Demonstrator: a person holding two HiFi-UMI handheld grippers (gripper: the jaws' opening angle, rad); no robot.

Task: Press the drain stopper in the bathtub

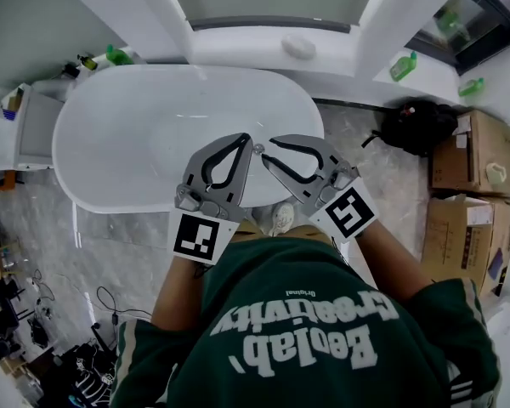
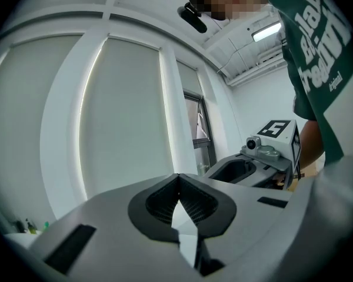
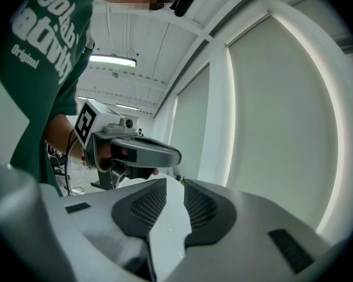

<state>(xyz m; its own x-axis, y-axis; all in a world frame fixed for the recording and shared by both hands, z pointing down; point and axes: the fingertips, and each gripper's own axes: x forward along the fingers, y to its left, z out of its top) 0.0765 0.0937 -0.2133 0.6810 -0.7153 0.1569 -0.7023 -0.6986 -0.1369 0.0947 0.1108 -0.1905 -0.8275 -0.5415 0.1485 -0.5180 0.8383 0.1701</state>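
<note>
The white oval bathtub (image 1: 153, 126) lies below me in the head view; I cannot make out its drain stopper. Both grippers are held up side by side over the tub's near rim, close to the person's chest. My left gripper (image 1: 245, 139) is shut, its ribbed pads (image 2: 191, 201) meeting at the tips with nothing between them (image 2: 177, 176). My right gripper (image 1: 269, 143) stands open by a narrow gap (image 3: 175, 184), empty. Each gripper view looks level at the window wall and shows the other gripper beside it: the right one (image 2: 247, 169) and the left one (image 3: 138, 151).
A ledge behind the tub carries green bottles (image 1: 403, 65) and a white oval object (image 1: 299, 47). A black bag (image 1: 416, 126) and cardboard boxes (image 1: 472, 155) stand on the floor at the right. A white cabinet (image 1: 34, 126) and cables are at the left.
</note>
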